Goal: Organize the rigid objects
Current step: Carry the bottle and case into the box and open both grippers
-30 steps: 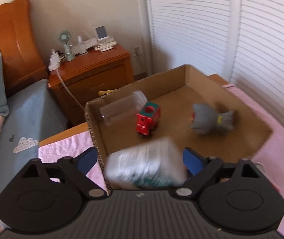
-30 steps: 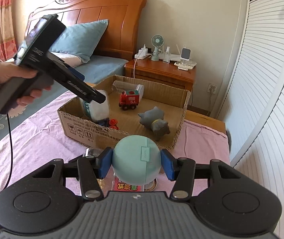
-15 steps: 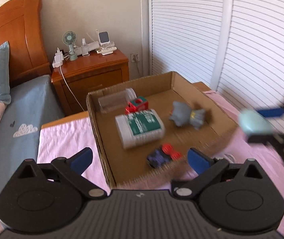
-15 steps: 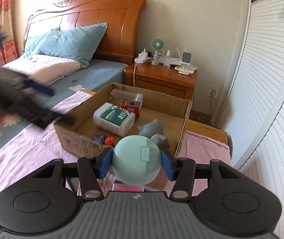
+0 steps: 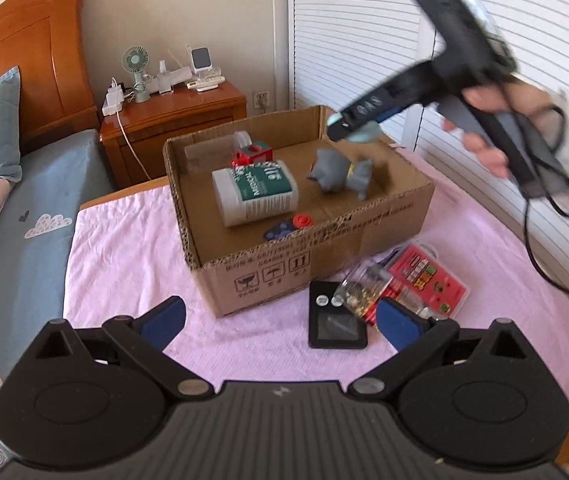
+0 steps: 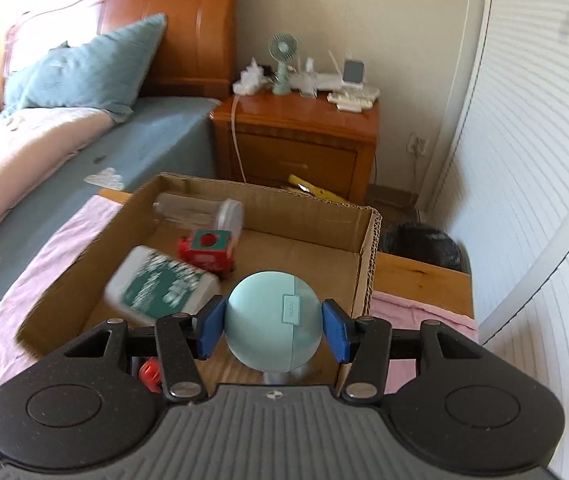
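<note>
My right gripper (image 6: 274,330) is shut on a round teal case (image 6: 274,326) and holds it above the cardboard box (image 6: 368,264), over its right half. The same gripper (image 5: 348,130) shows in the left wrist view above the box's far right corner. In the box (image 5: 268,276) lie a white bottle with a green label (image 5: 254,192), a red toy train (image 5: 252,156), a grey toy figure (image 5: 340,174), a clear container (image 5: 208,152) and small red and blue pieces (image 5: 288,228). My left gripper (image 5: 280,320) is open and empty, in front of the box.
On the pink cloth to the box's right lie a black device (image 5: 336,322), a clear packet (image 5: 364,288) and a red card (image 5: 428,280). A wooden nightstand (image 6: 296,136) stands behind the box, the bed (image 6: 44,152) to the left, louvred doors to the right.
My left gripper let go of the white bottle in the box and pulled back, open. My right gripper carried the teal case forward over the box.
</note>
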The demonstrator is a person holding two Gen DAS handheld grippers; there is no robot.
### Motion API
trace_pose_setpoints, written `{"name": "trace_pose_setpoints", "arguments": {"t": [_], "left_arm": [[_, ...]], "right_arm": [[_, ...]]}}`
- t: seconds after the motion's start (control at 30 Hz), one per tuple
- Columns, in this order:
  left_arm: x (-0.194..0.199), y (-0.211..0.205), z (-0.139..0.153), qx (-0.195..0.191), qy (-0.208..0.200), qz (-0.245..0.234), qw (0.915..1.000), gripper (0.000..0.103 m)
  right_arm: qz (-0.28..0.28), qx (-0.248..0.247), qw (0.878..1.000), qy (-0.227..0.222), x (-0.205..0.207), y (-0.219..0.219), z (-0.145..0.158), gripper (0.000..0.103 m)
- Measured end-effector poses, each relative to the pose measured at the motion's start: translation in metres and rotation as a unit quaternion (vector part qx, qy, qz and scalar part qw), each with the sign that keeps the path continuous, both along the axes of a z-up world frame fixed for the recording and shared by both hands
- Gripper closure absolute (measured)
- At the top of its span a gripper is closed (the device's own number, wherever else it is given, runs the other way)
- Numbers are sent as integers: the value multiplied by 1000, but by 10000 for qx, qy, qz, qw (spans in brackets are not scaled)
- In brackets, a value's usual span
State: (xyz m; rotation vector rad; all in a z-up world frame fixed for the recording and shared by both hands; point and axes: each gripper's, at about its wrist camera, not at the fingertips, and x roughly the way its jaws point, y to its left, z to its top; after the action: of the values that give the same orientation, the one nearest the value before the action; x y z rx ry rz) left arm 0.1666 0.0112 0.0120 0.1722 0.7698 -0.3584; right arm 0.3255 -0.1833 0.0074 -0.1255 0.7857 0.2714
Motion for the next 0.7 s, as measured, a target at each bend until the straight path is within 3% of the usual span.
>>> {"name": "trace_pose_setpoints", "arguments": {"t": [0.17, 0.27, 0.3, 0.7], "left_arm": [[-1, 6, -3, -88, -45, -22, 9999, 2], [-2, 7, -4, -100, -58, -64, 9999, 2], [-3, 7, -4, -100, -55, -57, 9999, 2], [-14, 4, 4, -175, -108, 130, 9997, 2]], "right_arm": [[-142, -126, 9996, 210, 33, 7, -12, 41], [-149, -123, 9995, 236, 36, 10, -11, 7], [-124, -60, 9997, 184, 33, 9, -9, 2], [21, 19, 9999, 171, -32, 5, 9, 0]]}}
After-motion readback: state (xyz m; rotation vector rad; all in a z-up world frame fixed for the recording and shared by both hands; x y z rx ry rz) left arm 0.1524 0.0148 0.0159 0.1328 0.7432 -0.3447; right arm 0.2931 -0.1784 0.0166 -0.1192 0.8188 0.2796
